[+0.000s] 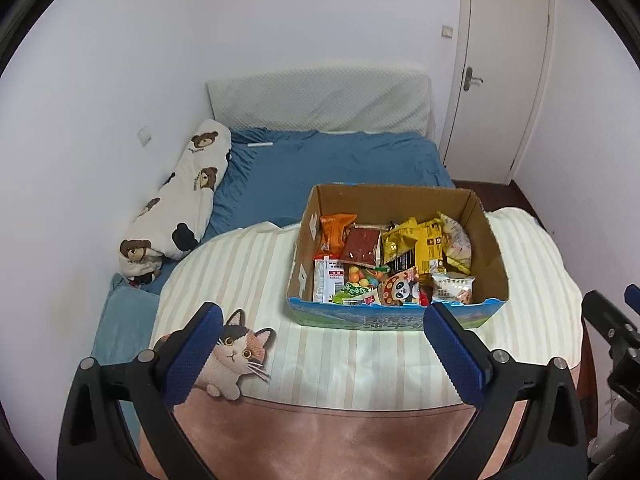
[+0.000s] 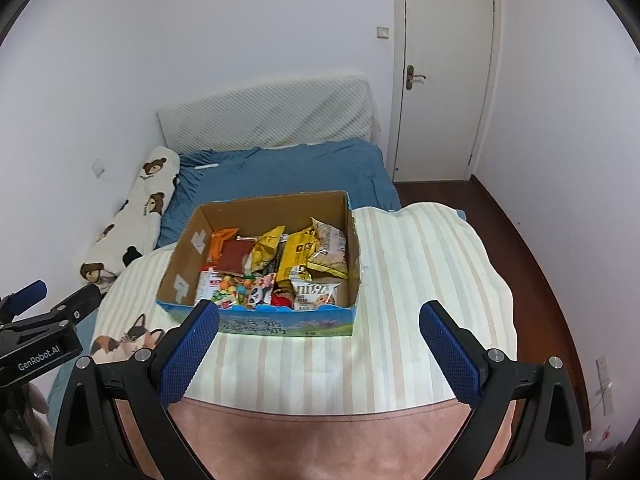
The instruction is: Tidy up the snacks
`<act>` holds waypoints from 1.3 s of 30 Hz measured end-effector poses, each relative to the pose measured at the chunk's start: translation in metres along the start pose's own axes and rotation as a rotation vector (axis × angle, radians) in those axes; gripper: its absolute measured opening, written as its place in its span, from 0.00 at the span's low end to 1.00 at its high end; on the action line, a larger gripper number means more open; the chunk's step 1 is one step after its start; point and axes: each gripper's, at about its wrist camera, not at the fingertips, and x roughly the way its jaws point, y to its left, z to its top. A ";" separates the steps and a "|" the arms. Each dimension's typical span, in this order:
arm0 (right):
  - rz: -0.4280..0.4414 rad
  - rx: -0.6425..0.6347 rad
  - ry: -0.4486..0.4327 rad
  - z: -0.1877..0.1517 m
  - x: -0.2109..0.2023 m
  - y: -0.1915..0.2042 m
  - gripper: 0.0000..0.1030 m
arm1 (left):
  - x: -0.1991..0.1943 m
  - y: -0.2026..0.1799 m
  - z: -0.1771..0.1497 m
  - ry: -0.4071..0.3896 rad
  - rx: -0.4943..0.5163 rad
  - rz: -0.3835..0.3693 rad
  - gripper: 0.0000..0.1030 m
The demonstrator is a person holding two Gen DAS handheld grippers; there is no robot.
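Snacks (image 1: 400,260) sit all jumbled in an open cardboard box (image 1: 490,240) on a striped blanket (image 1: 248,268) spread over the bed (image 1: 320,160). The left gripper (image 1: 322,320) and the right gripper (image 2: 319,318) both hang in the air in front of the box. The fingers (image 1: 192,356) of each one are spread wide and hold nothing.

Bags are piled on top of each other, so pulling one out could drag another along or tip it over the low front wall. Thin bags are slippery and could slide out of a pinch. Since the blanket is soft, a push on the box could make it lean or slide.

Open blanket lies to the left of the box, by the cat picture (image 1: 236,356), and some to the right. The right side ends near the bed's edge, where things could drop to the floor (image 2: 520,232).
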 end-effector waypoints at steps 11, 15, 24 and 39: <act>-0.036 0.003 0.076 0.002 0.052 -0.004 0.99 | 0.045 -0.018 -0.001 0.087 0.034 0.000 1.00; -0.045 0.006 0.095 0.000 0.062 -0.006 0.99 | 0.046 -0.020 0.000 0.091 0.036 -0.005 1.00; -0.050 0.012 0.090 0.002 0.064 -0.010 0.99 | 0.046 -0.022 0.002 0.087 0.033 -0.013 1.00; -0.040 0.014 0.086 0.003 0.058 -0.007 0.99 | 0.041 -0.022 0.004 0.080 0.027 -0.024 1.00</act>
